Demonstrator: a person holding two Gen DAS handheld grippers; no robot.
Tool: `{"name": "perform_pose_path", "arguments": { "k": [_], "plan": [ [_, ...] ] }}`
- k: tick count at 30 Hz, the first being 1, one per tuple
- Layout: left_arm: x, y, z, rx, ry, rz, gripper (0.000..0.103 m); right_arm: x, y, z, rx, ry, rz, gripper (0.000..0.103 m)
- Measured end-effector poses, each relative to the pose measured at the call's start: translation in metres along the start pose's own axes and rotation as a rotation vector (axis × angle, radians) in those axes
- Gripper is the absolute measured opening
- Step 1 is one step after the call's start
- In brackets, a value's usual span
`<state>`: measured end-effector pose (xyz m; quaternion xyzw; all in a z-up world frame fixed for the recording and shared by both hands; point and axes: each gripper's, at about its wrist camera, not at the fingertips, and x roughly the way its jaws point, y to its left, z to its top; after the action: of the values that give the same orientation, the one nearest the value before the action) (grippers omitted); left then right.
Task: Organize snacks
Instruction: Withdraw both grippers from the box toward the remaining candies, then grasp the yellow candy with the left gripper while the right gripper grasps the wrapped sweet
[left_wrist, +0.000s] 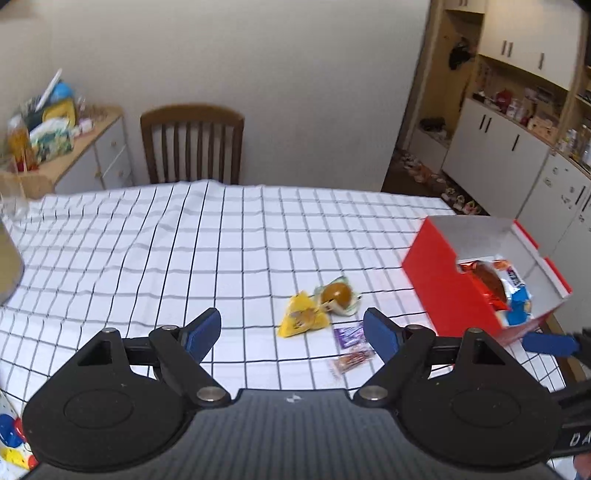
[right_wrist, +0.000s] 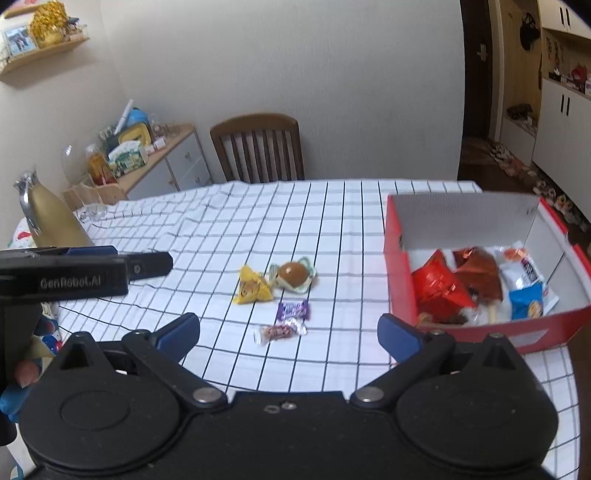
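A red box (left_wrist: 443, 284) (right_wrist: 397, 258) with a white inside stands at the table's right and holds several snack packets (right_wrist: 476, 280). Loose on the checked cloth lie a yellow packet (left_wrist: 303, 315) (right_wrist: 253, 286), a wrapped brown bun (left_wrist: 337, 295) (right_wrist: 293, 275), a purple candy (left_wrist: 347, 335) (right_wrist: 293, 310) and a small brown bar (left_wrist: 351, 361) (right_wrist: 280, 331). My left gripper (left_wrist: 293, 332) is open and empty, just in front of these snacks. My right gripper (right_wrist: 288, 334) is open and empty, above the brown bar, with the box to its right.
A wooden chair (left_wrist: 192, 142) (right_wrist: 258, 147) stands at the table's far side. A cluttered sideboard (left_wrist: 74, 147) (right_wrist: 155, 162) is at the far left. A gold bottle (right_wrist: 51, 218) stands on the table's left. Cabinets (left_wrist: 517, 129) line the right wall.
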<state>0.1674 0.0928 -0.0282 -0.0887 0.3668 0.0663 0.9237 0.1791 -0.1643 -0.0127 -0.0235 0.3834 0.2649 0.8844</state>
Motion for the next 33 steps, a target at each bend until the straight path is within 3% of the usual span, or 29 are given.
{"name": "perform_pose_path", "arguments": {
  "k": [8,16,33],
  "plan": [
    [0.045,0.027,0.007,-0.061,0.077,0.002,0.084,0.033,0.010,-0.007,0.007,0.035,-0.049,0.102],
    [0.091,0.025,0.008,-0.050,0.134,-0.013,0.084,0.069,0.015,-0.010,-0.027,0.103,-0.063,0.097],
    [0.164,-0.006,0.010,0.084,0.225,-0.046,0.084,0.140,0.026,-0.011,-0.129,0.197,-0.064,0.086]
  ]
}}
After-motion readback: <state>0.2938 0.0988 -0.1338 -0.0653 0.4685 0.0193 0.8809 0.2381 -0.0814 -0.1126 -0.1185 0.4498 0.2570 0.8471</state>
